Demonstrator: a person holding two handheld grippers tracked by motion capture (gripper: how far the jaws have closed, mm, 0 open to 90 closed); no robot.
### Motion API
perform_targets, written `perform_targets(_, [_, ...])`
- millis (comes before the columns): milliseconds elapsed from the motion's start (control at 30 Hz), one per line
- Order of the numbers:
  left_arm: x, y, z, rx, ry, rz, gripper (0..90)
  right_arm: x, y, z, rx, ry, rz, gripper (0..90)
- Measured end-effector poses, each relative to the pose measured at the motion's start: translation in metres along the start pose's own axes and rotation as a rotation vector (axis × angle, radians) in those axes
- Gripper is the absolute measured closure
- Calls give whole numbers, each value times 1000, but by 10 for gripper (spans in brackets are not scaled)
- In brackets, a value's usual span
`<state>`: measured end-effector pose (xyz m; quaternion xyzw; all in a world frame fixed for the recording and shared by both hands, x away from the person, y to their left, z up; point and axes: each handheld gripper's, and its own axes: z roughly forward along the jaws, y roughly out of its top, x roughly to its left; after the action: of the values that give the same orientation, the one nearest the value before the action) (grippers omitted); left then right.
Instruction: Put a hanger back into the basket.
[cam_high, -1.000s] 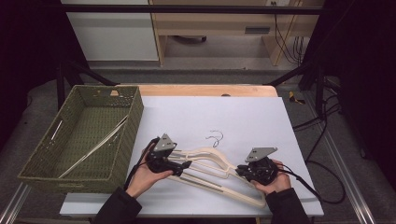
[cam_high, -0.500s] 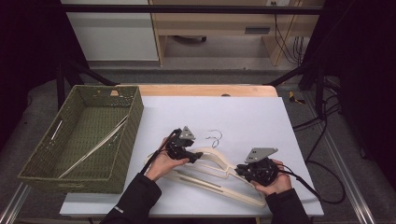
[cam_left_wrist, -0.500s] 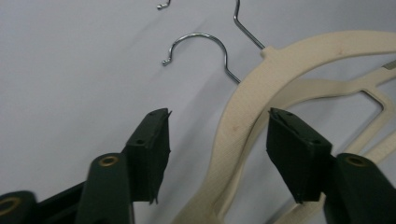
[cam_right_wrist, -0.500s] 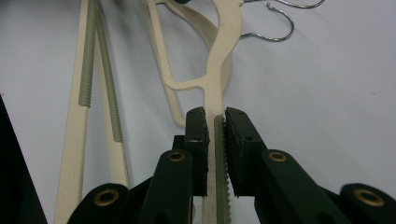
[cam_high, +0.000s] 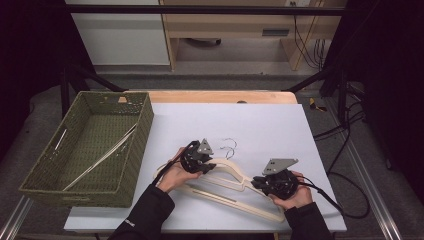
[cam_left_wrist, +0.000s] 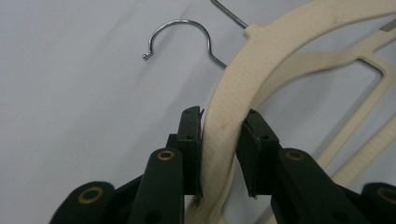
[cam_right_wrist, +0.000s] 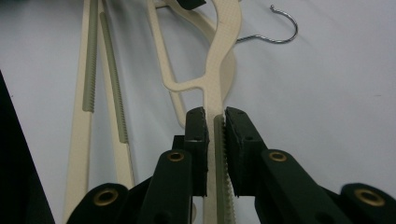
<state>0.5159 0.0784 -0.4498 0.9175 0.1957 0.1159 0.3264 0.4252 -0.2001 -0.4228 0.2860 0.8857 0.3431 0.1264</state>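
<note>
While both grippers (cam_high: 212, 165) (cam_high: 257, 183) clamp cream hanger (cam_high: 235, 172), green basket (cam_high: 140, 150) holds hangers (cam_high: 100, 157).

Cream hangers (cam_high: 235, 175) with ribbed grey-green strips; silver hook (cam_left_wrist: 182, 35); olive woven basket (cam_high: 42, 175) at left; pale grey bench (cam_high: 260, 120); black tools.

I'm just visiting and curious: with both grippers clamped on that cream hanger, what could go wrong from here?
Two hangers lie stacked, so lifting the top hanger might drag the lower hanger along. Their wire hooks lie close together and could tangle. The left gripper has just been closing on the curved shoulder, so that grip may slip, while the right gripper pinches the ribbed arm.
</note>
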Motion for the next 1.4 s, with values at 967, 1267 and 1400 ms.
perform_targets(967, [-35, -4, -40, -93, 70, 96, 753, -3, 35, 30, -145, 91, 77, 538])
perform_targets(1267, [-36, -6, -45, -110, 21, 49, 741, -3, 41, 41, -106, 169, 86, 782])
perform_targets(1400, [-35, -8, -59, -184, -17, 0, 555, -1, 41, 34, -115, 194, 83, 796])
